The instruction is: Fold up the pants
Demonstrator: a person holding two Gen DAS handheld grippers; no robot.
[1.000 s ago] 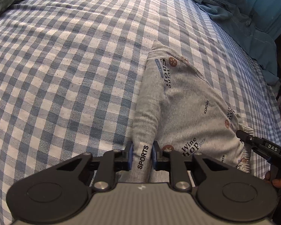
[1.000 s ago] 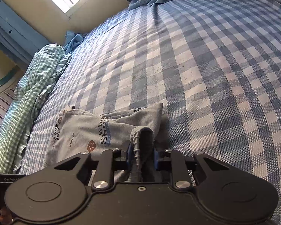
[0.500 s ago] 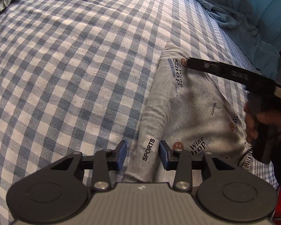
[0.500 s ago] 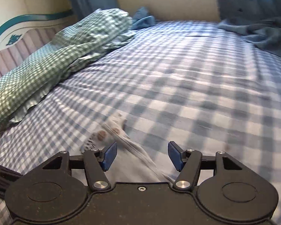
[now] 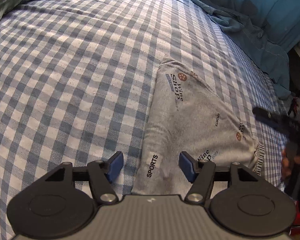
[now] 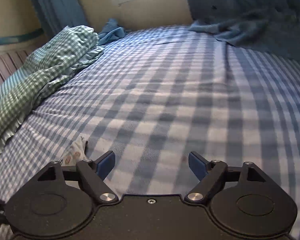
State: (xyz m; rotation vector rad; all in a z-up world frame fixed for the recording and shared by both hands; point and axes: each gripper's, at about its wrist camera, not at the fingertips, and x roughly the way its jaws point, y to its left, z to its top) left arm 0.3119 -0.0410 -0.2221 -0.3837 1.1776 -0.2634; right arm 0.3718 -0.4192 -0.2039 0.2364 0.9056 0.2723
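**Soft grey pants lie folded on the bed, both sets of fingers spread and empty**

The pants [image 5: 192, 120] are a small, light pair in grey knit with printed words and a ribbed elastic waistband. They lie as a compact folded bundle on the checked bed sheet [image 5: 70, 80], toward the bed's edge where the blue bedding [image 5: 260, 36] is heaped. Judging by the rounded roll along one side, the cloth is limp and slightly stretchy: it will sag from any pinch, cling to the woven sheet and not slide, and layers may shift if only the top one is caught. The better holds look to be the rolled fold edge by the "SPORTS" label, or the thicker waistband, taking all layers at once.

The left gripper [image 5: 151, 166] hovers low over the near end of the bundle, its fingers spread wide on either side of the label strip without touching it.

The right gripper [image 6: 151, 165] points across bare sheet toward the window wall, tilted nearly level, fingers spread with nothing between them; only a corner of the pants shows just beside its left finger. In the left view it appears as a dark blur beyond the waistband.
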